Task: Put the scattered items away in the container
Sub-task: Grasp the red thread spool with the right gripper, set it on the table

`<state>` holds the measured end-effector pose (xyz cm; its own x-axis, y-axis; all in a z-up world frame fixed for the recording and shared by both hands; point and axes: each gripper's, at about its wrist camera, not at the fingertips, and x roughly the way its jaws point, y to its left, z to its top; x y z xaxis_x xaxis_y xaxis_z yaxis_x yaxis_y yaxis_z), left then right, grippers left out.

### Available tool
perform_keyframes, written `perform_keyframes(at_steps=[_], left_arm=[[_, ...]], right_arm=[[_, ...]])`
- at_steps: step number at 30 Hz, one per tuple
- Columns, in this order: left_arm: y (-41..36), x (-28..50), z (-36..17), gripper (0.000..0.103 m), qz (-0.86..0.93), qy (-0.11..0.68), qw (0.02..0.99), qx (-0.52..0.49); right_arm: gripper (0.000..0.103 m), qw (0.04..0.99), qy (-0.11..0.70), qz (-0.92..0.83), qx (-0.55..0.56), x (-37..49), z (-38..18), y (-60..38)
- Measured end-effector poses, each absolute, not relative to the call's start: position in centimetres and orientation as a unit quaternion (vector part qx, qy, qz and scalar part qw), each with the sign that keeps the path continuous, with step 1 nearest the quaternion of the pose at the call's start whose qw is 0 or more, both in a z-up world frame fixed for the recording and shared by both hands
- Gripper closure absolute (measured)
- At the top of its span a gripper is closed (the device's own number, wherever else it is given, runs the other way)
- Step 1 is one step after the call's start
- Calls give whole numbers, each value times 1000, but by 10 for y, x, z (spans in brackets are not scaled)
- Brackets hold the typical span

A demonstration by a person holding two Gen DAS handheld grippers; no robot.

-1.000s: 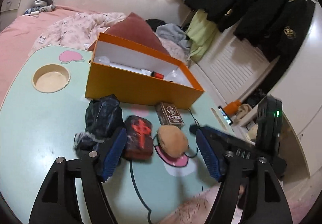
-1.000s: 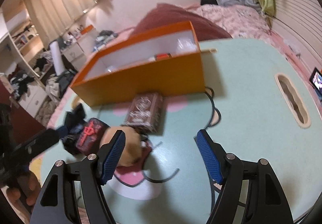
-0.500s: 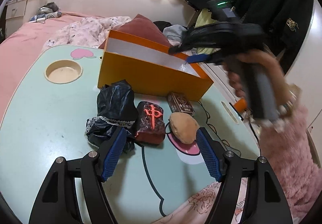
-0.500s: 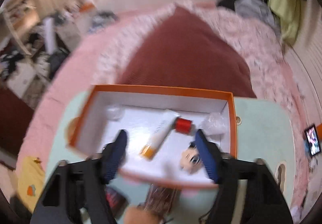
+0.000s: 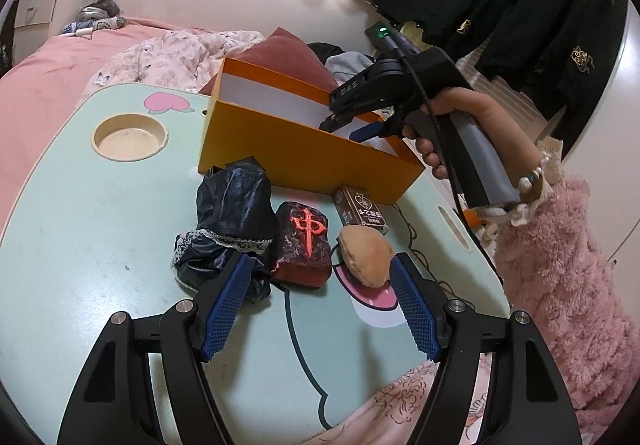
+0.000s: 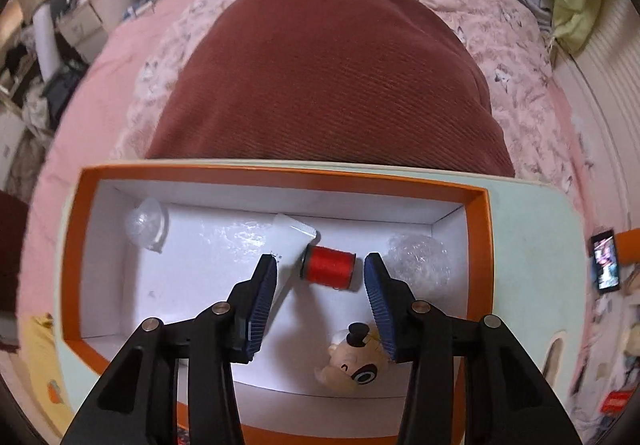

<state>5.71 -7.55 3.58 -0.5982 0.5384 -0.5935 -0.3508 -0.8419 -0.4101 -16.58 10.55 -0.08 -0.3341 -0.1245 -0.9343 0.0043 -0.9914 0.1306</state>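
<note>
**Orange box: right gripper over it, four items waiting**

Orange box (image 5: 304, 149) is sitting at the far side of the table (image 5: 80, 205), already holding a red spool (image 6: 330, 267) and a small figure (image 6: 356, 361). Right gripper (image 6: 320, 287) is hanging above its interior, jaws closing on nothing. Left gripper (image 5: 320, 297) is waiting with jaws apart, empty, just before the mahjong-tile block (image 5: 306, 243) and the tan plush (image 5: 366, 255). Judged step: between drops. The next move calls for a pick from the table.

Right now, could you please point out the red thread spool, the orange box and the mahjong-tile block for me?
red thread spool (image 6: 330, 266), right wrist view, on its red wound middle.
orange box (image 5: 304, 157), left wrist view, on its near outer wall.
mahjong-tile block (image 5: 306, 241), left wrist view, on its top face with the red character.
</note>
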Motion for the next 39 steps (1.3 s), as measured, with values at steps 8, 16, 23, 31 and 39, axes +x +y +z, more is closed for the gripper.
perform_keyframes(at_steps=[8, 16, 23, 31, 39], left_arm=[[-78, 58, 35, 31, 884, -133, 252, -370], [-79, 57, 35, 31, 884, -133, 252, -371], [-79, 54, 33, 31, 882, -134, 250, -376], [-77, 53, 32, 31, 883, -129, 245, -380], [-75, 52, 36, 31, 886, -118, 236, -381]], right_arm=[[74, 28, -81, -781, 619, -186, -19, 117], [74, 53, -83, -839, 535, -152, 26, 124], [74, 131, -98, -874, 456, -59, 66, 141], [74, 147, -114, -857, 480, 8, 3, 155], [50, 157, -136, -860, 466, 21, -13, 155]])
